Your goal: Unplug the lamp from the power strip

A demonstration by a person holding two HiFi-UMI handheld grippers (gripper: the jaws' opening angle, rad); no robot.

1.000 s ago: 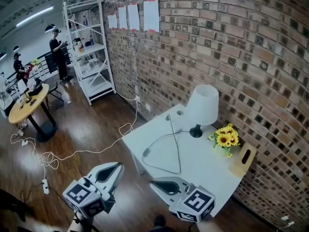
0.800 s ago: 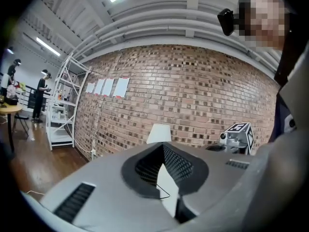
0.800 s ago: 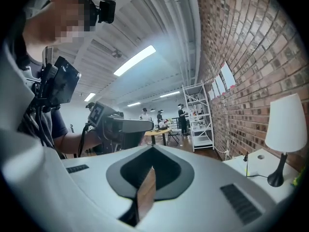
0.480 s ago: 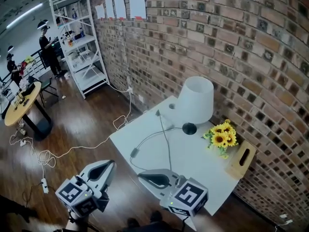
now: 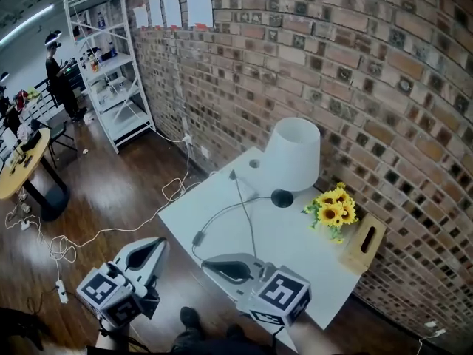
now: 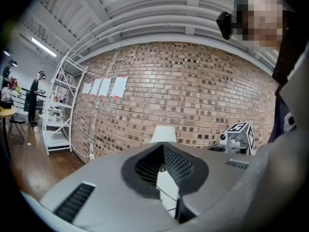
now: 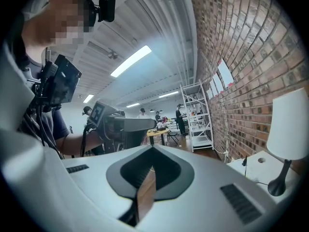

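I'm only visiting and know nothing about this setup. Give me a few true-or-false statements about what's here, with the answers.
1. The lamp stands on the white table. True.
2. The sunflowers lie on the floor. False: they sit on the table beside the lamp.
3. The left gripper grips the lamp's cord. False: its jaws are together and empty, off the table's edge.
4. A shelf rack stands by the brick wall. True.

A brick wall [image 5: 355, 72] runs beside my white desk [image 5: 295, 235], with paper sheets [image 5: 198, 0] pinned high on it. The dark wooden floor [image 5: 111, 191] — glossy — reaches a white metal shelf [image 5: 111, 80] and a round wooden table [image 5: 18, 172]. Strip lights [image 7: 130, 61] glow overhead.
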